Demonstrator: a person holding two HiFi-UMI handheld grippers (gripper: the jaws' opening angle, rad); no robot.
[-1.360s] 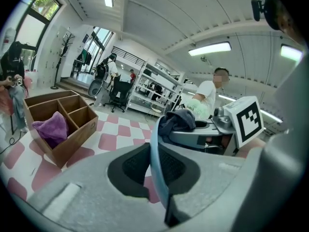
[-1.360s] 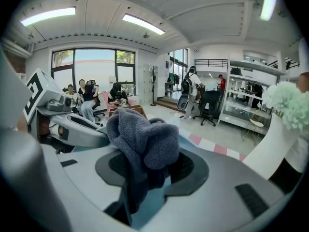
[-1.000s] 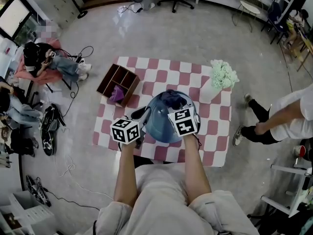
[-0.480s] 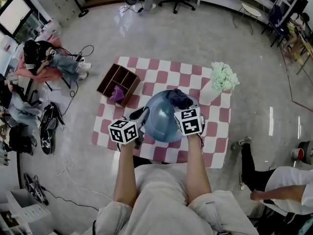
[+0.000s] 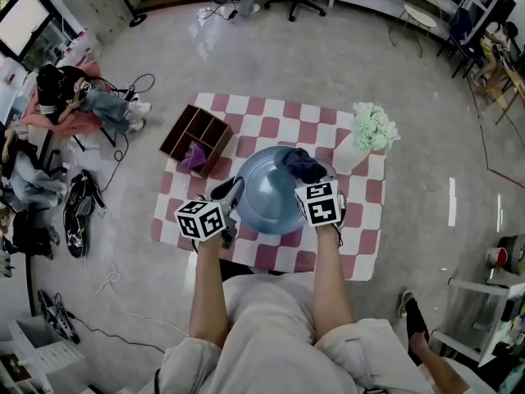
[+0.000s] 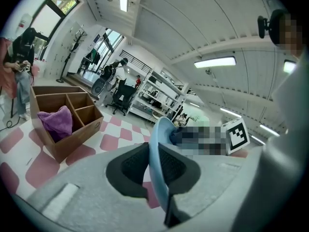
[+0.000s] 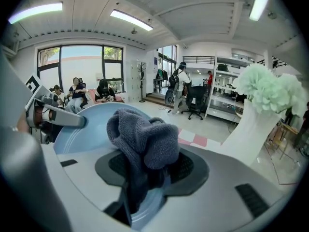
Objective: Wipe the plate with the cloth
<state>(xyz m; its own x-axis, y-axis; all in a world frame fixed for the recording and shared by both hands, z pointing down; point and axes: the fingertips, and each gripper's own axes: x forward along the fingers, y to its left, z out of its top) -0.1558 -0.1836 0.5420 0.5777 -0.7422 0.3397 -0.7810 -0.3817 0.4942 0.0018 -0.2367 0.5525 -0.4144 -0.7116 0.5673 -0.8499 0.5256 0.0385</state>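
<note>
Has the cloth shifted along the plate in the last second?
Yes. The cloth has slid right along the far rim of the plate, closer to the white vase.

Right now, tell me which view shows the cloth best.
The right gripper view: the grey cloth fills the middle, bunched in the right claw against the plate. The head view shows it as a small dark bundle at the plate's rim. The left gripper view barely shows it, behind the plate.
</note>
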